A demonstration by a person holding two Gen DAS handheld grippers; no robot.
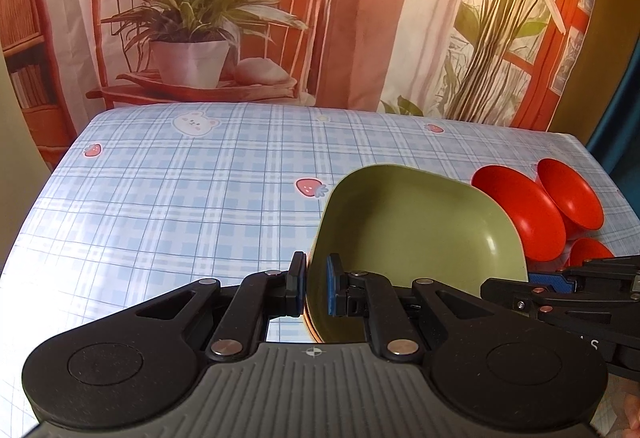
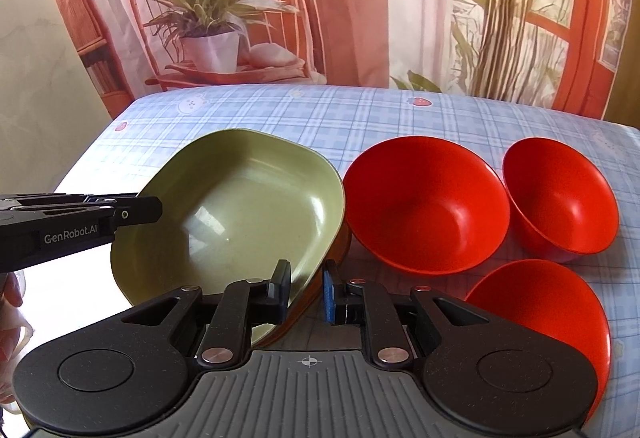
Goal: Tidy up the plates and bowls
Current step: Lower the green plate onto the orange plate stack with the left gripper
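Note:
A green square plate [image 1: 416, 234] [image 2: 236, 209] is held tilted above the checked tablecloth. My left gripper [image 1: 316, 288] is shut on its left rim, one finger on each side. My right gripper [image 2: 306, 292] straddles the plate's near right rim with a visible gap at its blue pad [image 2: 329, 294], so it is open. A large red bowl [image 2: 424, 205] stands right of the plate. A smaller red bowl [image 2: 560, 197] is beyond it and a third red bowl [image 2: 548, 318] is nearer. The red bowls show at the right in the left wrist view [image 1: 524, 209].
The table [image 1: 160, 205] wears a blue plaid cloth with strawberry and bear prints. A printed backdrop with a plant and chair [image 1: 192, 29] hangs behind the far edge. The left gripper's body [image 2: 60, 226] shows at the left in the right wrist view.

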